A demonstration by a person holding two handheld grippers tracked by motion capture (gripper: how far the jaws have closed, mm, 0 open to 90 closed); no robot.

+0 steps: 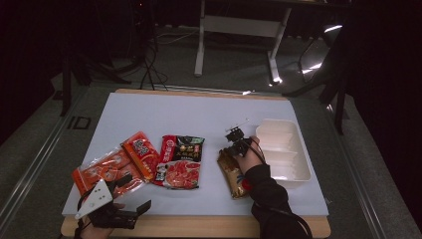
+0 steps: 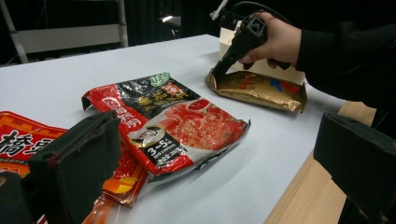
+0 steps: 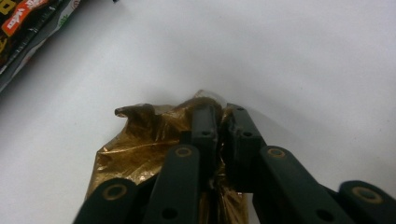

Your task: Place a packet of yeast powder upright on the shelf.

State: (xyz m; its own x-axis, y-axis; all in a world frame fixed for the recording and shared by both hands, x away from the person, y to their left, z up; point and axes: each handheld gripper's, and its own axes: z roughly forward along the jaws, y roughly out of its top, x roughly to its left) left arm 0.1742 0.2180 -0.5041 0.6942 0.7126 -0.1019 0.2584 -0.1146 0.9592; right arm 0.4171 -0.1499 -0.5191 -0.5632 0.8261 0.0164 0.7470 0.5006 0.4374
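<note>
A gold packet [image 1: 232, 174] lies on the white table right of centre. My right gripper [image 1: 230, 151] is shut on its far end; the gold packet [image 3: 140, 144] crumples around the closed jaws of my right gripper [image 3: 218, 122]. From the side, the right gripper [image 2: 215, 74] pinches the gold packet [image 2: 261, 89] at its left end. My left gripper [image 1: 130, 194] is open at the table's front left, its pads [image 2: 74, 158] wide apart, holding nothing. A red-and-black packet [image 1: 180, 160] lies in the middle, and orange-red packets [image 1: 117, 163] lie to its left.
A white compartment tray [image 1: 286, 149] stands at the right, just beyond the right hand. The table's wooden front edge [image 1: 199, 225] runs beside my left gripper. The red-and-black packet [image 2: 168, 121] lies straight ahead of the left gripper.
</note>
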